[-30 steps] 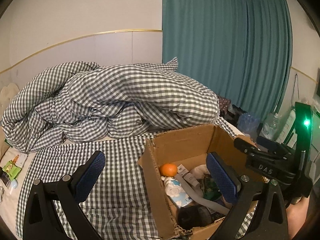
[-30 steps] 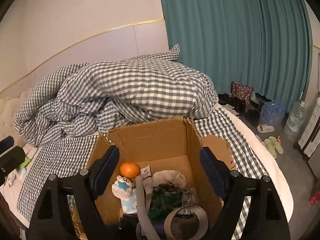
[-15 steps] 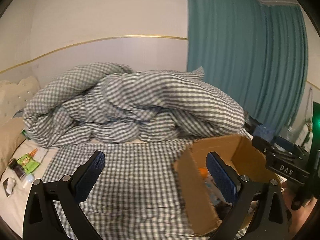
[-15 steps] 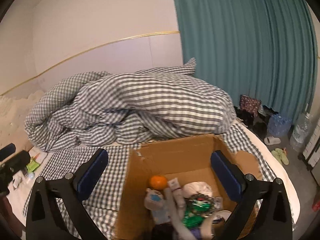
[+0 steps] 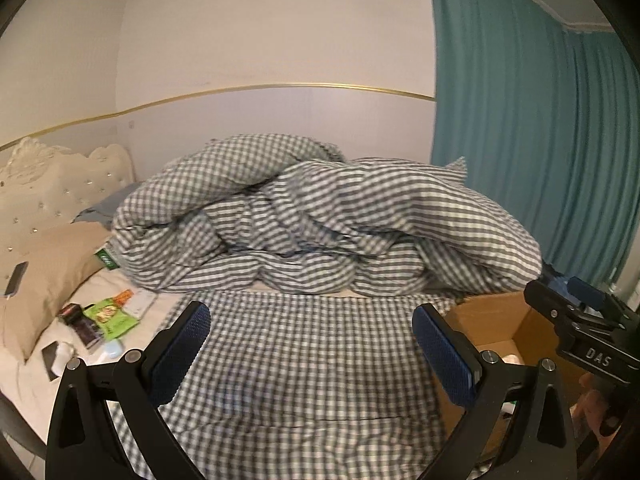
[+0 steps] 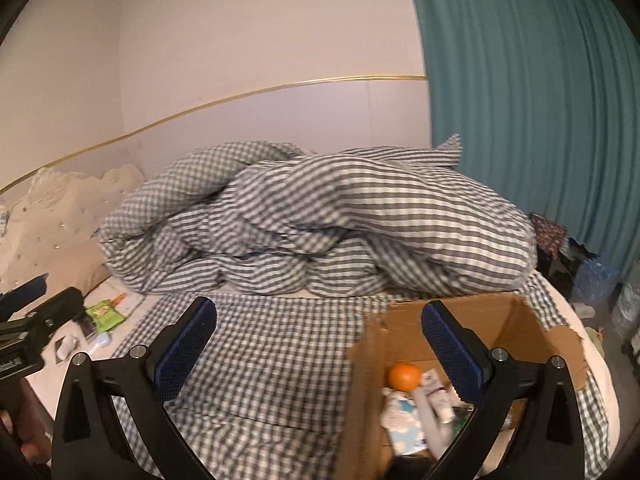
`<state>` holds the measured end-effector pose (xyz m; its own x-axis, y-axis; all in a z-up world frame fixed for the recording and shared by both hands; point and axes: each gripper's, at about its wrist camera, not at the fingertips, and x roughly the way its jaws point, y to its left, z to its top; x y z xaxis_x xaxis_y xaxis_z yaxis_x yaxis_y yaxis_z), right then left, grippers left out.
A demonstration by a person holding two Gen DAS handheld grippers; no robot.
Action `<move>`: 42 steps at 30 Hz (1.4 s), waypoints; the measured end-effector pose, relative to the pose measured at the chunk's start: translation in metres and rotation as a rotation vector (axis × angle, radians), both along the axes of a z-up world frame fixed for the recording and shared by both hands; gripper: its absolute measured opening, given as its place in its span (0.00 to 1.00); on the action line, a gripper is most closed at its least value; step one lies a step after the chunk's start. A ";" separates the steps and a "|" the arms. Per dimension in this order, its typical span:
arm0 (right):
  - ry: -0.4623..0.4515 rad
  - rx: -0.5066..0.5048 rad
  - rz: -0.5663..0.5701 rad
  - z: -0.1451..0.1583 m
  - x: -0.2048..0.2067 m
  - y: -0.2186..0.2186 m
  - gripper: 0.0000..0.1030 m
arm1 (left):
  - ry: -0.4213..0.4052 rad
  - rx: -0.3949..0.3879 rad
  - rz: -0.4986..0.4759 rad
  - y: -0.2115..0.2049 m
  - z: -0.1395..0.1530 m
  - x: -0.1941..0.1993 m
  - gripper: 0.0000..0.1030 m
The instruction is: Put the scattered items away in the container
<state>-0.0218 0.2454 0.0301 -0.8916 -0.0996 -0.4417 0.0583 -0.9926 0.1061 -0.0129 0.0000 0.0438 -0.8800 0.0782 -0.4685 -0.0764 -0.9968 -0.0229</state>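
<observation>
Swinging toward the scattered packets (image 5: 108, 316) by the pillow (image 5: 52, 264), both empty claws, left claw (image 5: 310, 354) and right claw (image 6: 320, 350), are best kept spread wide, one packet taken per trip back to the cardboard box (image 6: 472, 320)

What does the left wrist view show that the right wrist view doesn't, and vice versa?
Left wrist only: a phone lying on the tan pillow, and the right gripper seen from the side.

Right wrist only: the box contents, including an orange, plus shoes and water bottles on the floor by the curtain.

Both: the rumpled checked duvet, the cardboard box, the green packet among loose items near the headboard, and wide-open, empty jaws.
</observation>
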 end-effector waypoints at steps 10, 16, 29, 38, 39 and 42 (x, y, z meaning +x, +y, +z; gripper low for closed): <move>0.008 0.009 0.069 0.000 0.008 -0.048 1.00 | -0.003 -0.018 0.062 -0.035 -0.002 0.004 1.00; -0.004 0.011 0.093 -0.005 0.010 -0.061 1.00 | -0.027 -0.003 0.084 -0.048 -0.007 0.002 1.00; -0.022 0.014 0.075 -0.010 0.008 -0.059 1.00 | -0.066 0.038 0.085 -0.057 -0.015 -0.001 1.00; -0.033 0.017 0.079 -0.012 0.007 -0.060 1.00 | -0.063 0.028 0.077 -0.054 -0.016 0.000 1.00; -0.034 0.017 0.080 -0.012 0.006 -0.060 1.00 | -0.063 0.029 0.077 -0.054 -0.016 0.000 1.00; -0.037 0.017 0.082 -0.013 0.006 -0.062 1.00 | -0.061 0.028 0.079 -0.054 -0.016 0.000 1.00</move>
<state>-0.0154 0.1837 0.0170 -0.8637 -0.1636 -0.4767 0.1357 -0.9864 0.0927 -0.0130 -0.0543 0.0279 -0.8539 0.0232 -0.5200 0.0050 -0.9986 -0.0528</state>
